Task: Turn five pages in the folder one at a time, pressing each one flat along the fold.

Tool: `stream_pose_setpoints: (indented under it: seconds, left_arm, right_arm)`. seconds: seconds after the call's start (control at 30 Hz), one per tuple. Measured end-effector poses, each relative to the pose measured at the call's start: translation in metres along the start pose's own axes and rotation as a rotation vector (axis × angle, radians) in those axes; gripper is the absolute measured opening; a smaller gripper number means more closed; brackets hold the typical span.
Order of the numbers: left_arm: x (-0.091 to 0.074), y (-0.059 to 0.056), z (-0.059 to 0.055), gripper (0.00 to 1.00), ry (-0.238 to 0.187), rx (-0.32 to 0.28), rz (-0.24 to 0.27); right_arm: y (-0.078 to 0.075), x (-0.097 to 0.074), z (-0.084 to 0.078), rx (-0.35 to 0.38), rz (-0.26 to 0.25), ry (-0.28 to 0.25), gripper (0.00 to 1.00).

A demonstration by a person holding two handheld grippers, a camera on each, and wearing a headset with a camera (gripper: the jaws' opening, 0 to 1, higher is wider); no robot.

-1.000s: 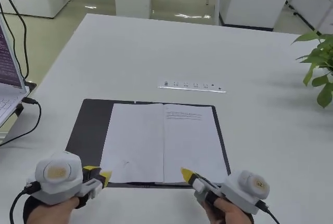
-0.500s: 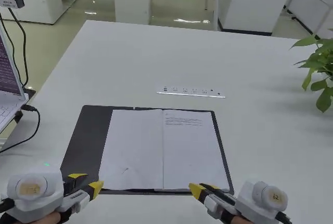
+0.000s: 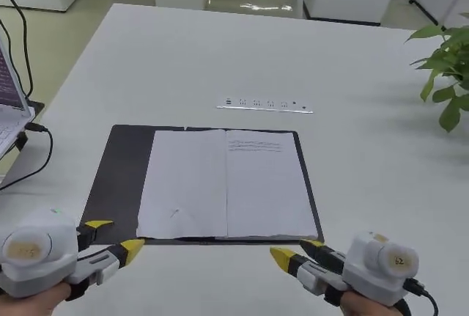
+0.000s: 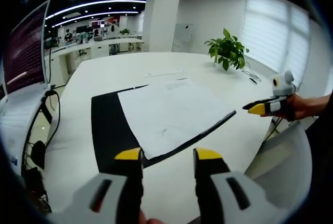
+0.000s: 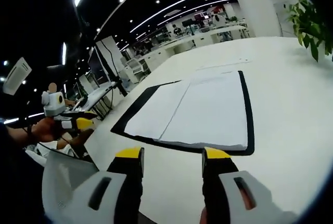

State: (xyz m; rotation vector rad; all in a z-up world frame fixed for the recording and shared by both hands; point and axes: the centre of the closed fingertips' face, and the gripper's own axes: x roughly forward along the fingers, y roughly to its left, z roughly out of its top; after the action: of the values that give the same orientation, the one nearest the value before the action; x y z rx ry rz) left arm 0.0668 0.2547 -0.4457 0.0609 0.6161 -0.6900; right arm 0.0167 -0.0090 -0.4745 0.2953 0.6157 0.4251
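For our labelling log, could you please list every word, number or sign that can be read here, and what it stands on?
No text here is legible.
Printed lines at the top of the right page of the folder: too small to read.
Markings on the power strip: too small to read.
Text on the laptop screen: blurred, unreadable.

A black folder [image 3: 117,177] lies open and flat, its fold running from 12 to 6 o'clock. The left page [image 3: 183,184] is almost blank. The right page [image 3: 267,188] has small print at 12 o'clock. Bare cover shows at 9 o'clock.
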Motion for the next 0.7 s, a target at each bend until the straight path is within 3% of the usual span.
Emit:
stream_pose_setpoints:
  seconds: [0.1,0.17,0.37,0.57,0.7]
  left_arm:
    - [-0.007,0.003,0.002,0.40,-0.008,-0.001,0.005]
    - [-0.011,0.005,0.003,0.42,-0.019,-0.007,0.007]
    - [-0.022,0.001,0.004,0.52,-0.031,-0.029,-0.015]
    - [-0.026,-0.003,-0.010,0.64,-0.006,-0.045,-0.017]
    - [-0.022,-0.008,-0.027,0.66,0.048,-0.025,-0.029]
  right_arm:
    - [0.000,-0.009,0.001,0.000,-0.002,-0.001,0.45]
    - [0.001,-0.014,0.001,-0.039,-0.008,0.011,0.46]
    - [0.002,-0.026,-0.001,-0.078,-0.018,0.027,0.54]
    - [0.011,-0.029,-0.009,-0.080,0.004,0.039,0.61]
    - [0.019,-0.028,-0.019,-0.090,0.026,0.075,0.66]
